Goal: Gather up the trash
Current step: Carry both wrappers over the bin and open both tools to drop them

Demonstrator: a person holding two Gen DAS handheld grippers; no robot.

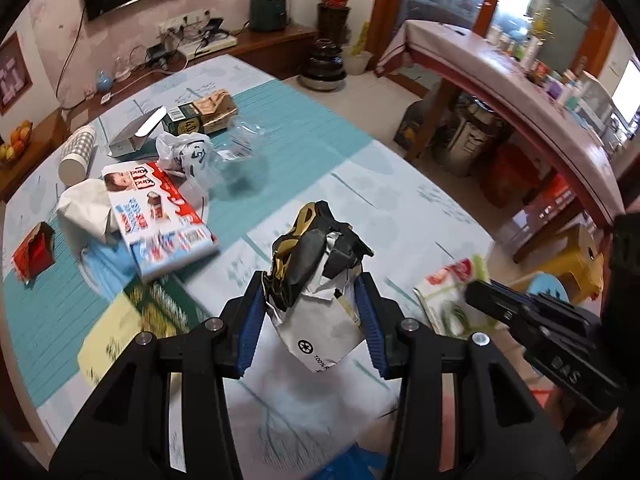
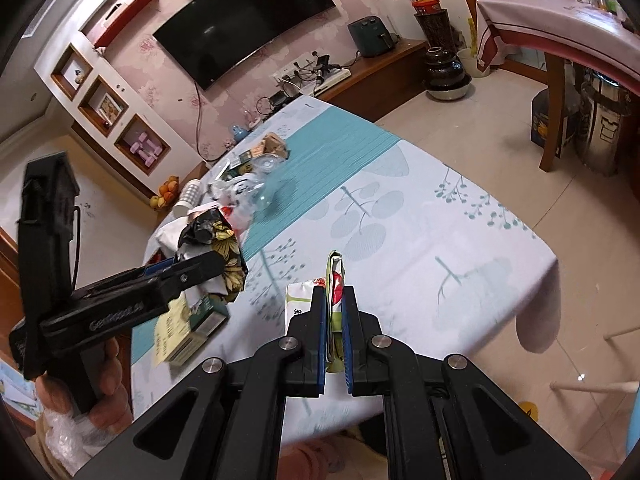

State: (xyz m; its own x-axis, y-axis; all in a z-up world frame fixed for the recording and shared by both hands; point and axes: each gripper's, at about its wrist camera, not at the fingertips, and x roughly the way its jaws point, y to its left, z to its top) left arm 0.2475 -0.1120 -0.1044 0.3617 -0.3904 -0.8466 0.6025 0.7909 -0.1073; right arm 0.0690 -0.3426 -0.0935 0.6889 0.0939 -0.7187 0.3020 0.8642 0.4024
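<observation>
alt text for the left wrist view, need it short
The left claw grips a crumpled black, gold and white paper bag above a table with a teal-patterned cloth. The right claw holds a flat snack wrapper at right; a Kinder box and other litter lie behind.

The left gripper (image 1: 314, 300) clamps a crumpled black-and-white paper bag (image 1: 320, 280) between its blue pads above the tablecloth (image 1: 400, 208). A Kinder box (image 1: 156, 220), paper cup (image 1: 78, 152) and carton (image 1: 200, 114) lie beyond, left.
</observation>
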